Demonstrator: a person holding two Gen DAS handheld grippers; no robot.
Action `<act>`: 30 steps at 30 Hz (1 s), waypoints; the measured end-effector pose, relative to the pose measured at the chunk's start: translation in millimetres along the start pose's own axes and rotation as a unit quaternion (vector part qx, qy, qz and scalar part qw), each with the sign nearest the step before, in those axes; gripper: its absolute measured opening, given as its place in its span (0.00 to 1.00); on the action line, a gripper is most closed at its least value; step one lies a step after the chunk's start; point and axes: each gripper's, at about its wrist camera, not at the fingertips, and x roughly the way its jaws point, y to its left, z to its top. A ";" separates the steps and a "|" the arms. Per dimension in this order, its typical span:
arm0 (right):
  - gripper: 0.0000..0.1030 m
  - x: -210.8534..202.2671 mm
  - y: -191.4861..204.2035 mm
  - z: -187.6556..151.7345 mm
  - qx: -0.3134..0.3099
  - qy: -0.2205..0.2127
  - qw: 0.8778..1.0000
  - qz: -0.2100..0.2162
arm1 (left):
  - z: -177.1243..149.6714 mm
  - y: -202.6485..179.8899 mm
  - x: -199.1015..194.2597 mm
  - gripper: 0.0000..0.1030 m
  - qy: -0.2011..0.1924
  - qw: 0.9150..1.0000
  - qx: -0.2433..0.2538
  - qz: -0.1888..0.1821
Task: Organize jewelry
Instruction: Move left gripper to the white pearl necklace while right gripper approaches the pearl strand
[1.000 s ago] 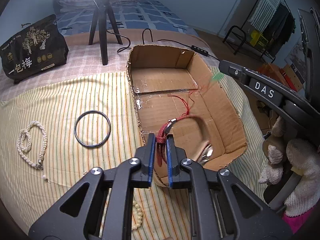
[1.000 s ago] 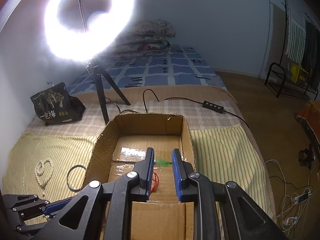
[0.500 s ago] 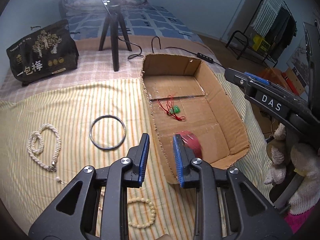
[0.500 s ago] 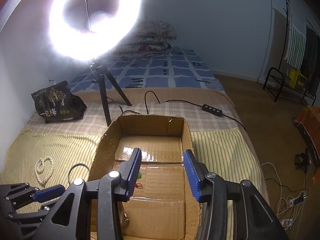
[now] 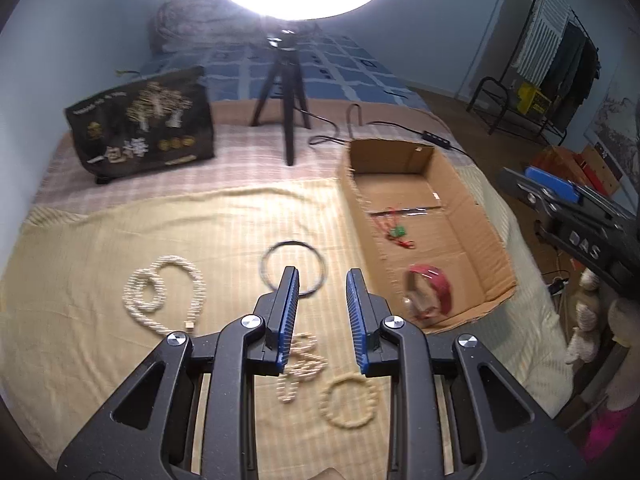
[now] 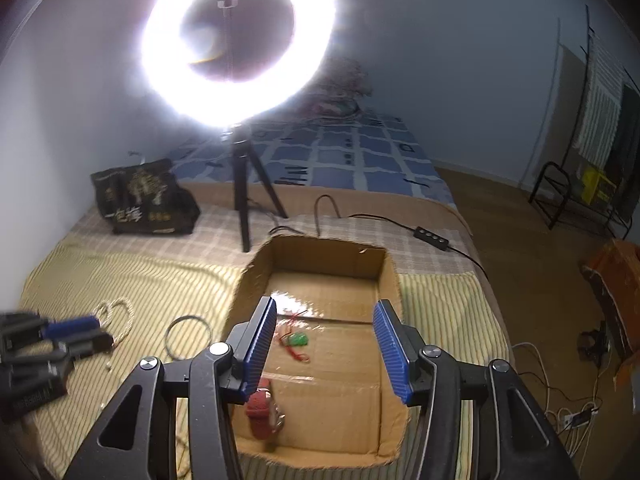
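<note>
Readable text: two items

The black bag [image 5: 142, 120] at upper left of the left wrist view carries gold characters "一包梅"; the right gripper [image 5: 560, 196] at the right edge bears white letters "DAS".

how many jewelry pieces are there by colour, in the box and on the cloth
red: 2, the red watch and the red cord with a green charm, both in the cardboard box
cream or white beads: 3, the pearl necklace, a bead strand and a bead bracelet
dark: 1, the dark bangle
total: 6
</note>
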 end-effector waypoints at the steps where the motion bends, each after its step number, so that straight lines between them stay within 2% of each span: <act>1: 0.51 -2.0 3.5 -2.2 -0.005 0.001 1.000 0.004 | -0.9 5.6 -2.9 0.23 -0.002 1.000 -0.001 0.004; 3: 0.51 -4.9 13.2 -7.0 -0.018 0.006 1.000 0.013 | -2.7 21.6 -9.7 0.25 -0.006 1.000 -0.004 0.016; 4: 0.51 -6.1 18.5 -9.3 -0.025 0.009 1.000 0.017 | -4.2 29.0 -12.5 0.33 -0.008 1.000 -0.006 0.021; 5: 0.51 -7.2 23.9 -11.7 -0.033 0.011 0.999 0.021 | -5.8 36.3 -15.4 0.36 -0.011 1.000 -0.007 0.026; 13: 0.52 -16.2 60.3 -25.5 -0.052 0.022 0.996 0.071 | -19.6 86.2 -24.3 0.36 -0.005 0.998 -0.023 0.058; 21: 0.53 1.0 95.2 -42.4 -0.036 0.076 0.988 0.129 | -26.0 119.2 -21.4 0.36 0.011 0.997 -0.052 0.063; 30: 0.65 24.6 127.9 -58.5 -0.043 0.130 0.979 0.154 | -32.1 150.0 -6.3 0.36 0.040 0.992 -0.094 0.067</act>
